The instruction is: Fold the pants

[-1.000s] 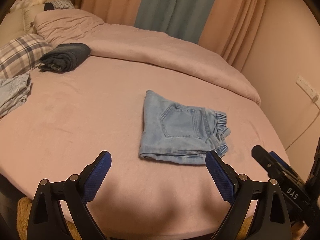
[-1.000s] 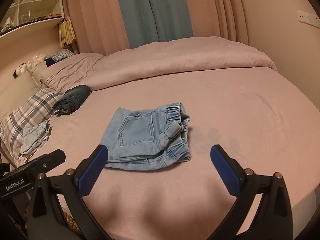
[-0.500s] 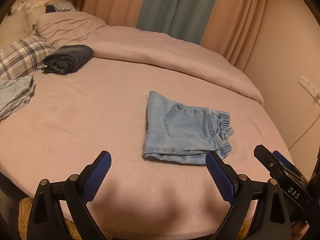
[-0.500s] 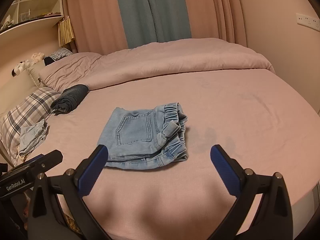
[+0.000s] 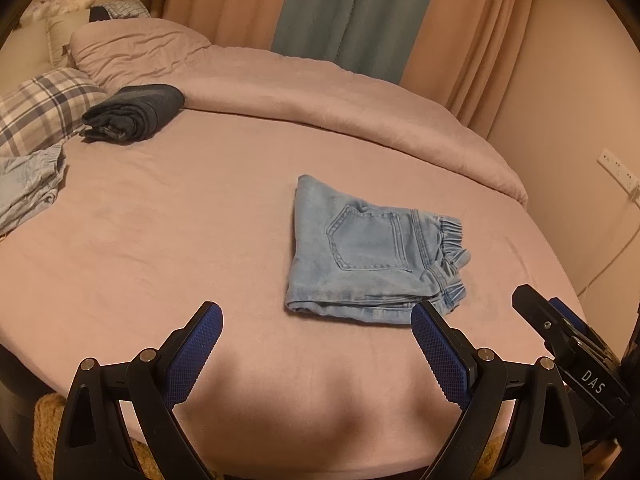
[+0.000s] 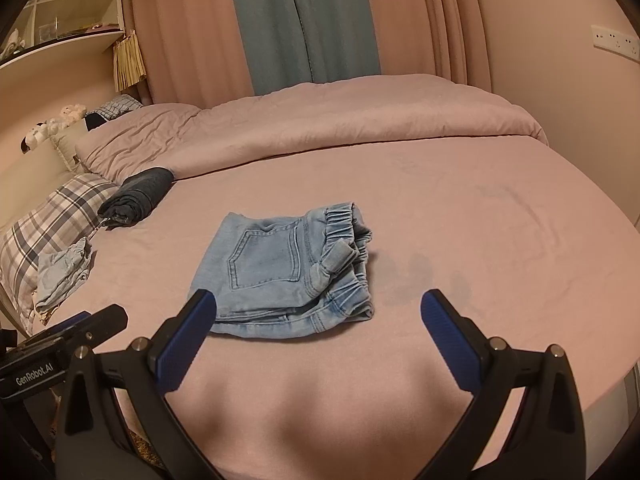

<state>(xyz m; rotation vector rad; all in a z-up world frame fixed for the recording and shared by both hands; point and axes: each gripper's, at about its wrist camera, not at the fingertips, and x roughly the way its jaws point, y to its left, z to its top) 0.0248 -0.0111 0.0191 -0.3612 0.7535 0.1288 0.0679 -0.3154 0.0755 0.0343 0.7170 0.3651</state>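
Light-blue denim pants point(image 5: 372, 256) — folded into a compact square, back pocket up — lying flat mid-bed.

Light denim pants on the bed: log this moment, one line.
pants: folded, flat on bed | left gripper: open, empty | right gripper: open, empty | contact: none | other garments: dark roll beside the pillow

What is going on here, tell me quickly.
A person is folding pants on a bed with a handheld gripper in each hand. The light blue jeans lie folded into a compact stack on the pink bedsheet. The left gripper and right gripper are both open and hold nothing. A dark folded garment sits beside the plaid pillow.
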